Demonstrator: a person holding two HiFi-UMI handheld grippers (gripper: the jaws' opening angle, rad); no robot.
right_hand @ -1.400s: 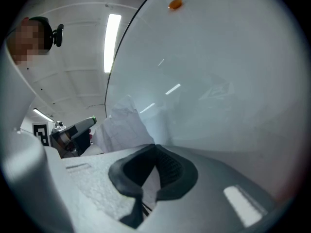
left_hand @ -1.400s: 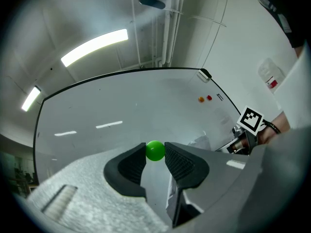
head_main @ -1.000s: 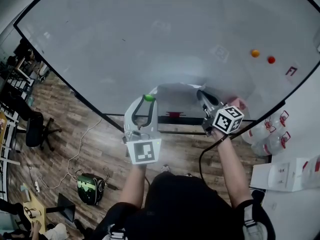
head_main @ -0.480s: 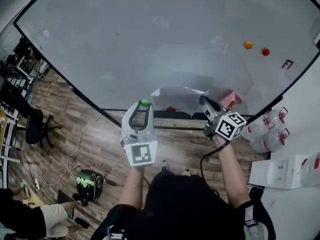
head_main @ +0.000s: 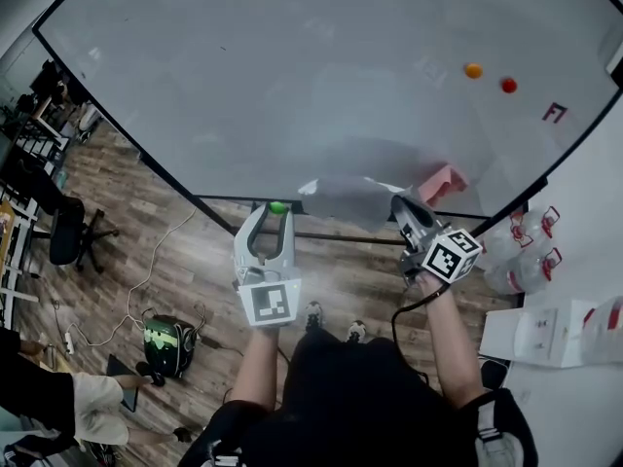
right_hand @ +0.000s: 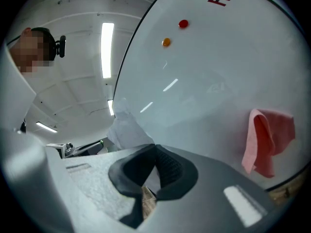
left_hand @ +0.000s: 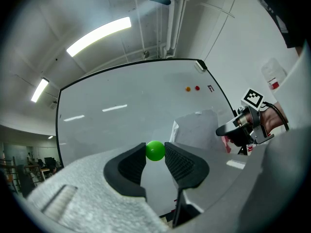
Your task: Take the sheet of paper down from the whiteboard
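The white paper sheet (head_main: 348, 197) hangs loose in front of the whiteboard (head_main: 292, 76), off its surface. My right gripper (head_main: 399, 203) is shut on the sheet's right edge. In the right gripper view the paper (right_hand: 127, 127) sticks out to the left of the shut jaws (right_hand: 154, 148). My left gripper (head_main: 276, 214) is shut on a green ball magnet (head_main: 278, 206), to the left of the sheet. The left gripper view shows the green magnet (left_hand: 155, 150) pinched between the pads, with the paper (left_hand: 197, 127) and the right gripper (left_hand: 229, 129) beyond.
An orange magnet (head_main: 473, 70) and a red magnet (head_main: 508, 85) stick to the board at upper right. A pink cloth (head_main: 443, 181) hangs at the board's lower edge. Water jugs (head_main: 526, 251) and white boxes (head_main: 545, 334) stand right; an office chair (head_main: 68, 232) and a green bag (head_main: 167, 343) left.
Both grippers have drawn back from the whiteboard and lower, the right one taking the paper with it, the left one keeping the green magnet.
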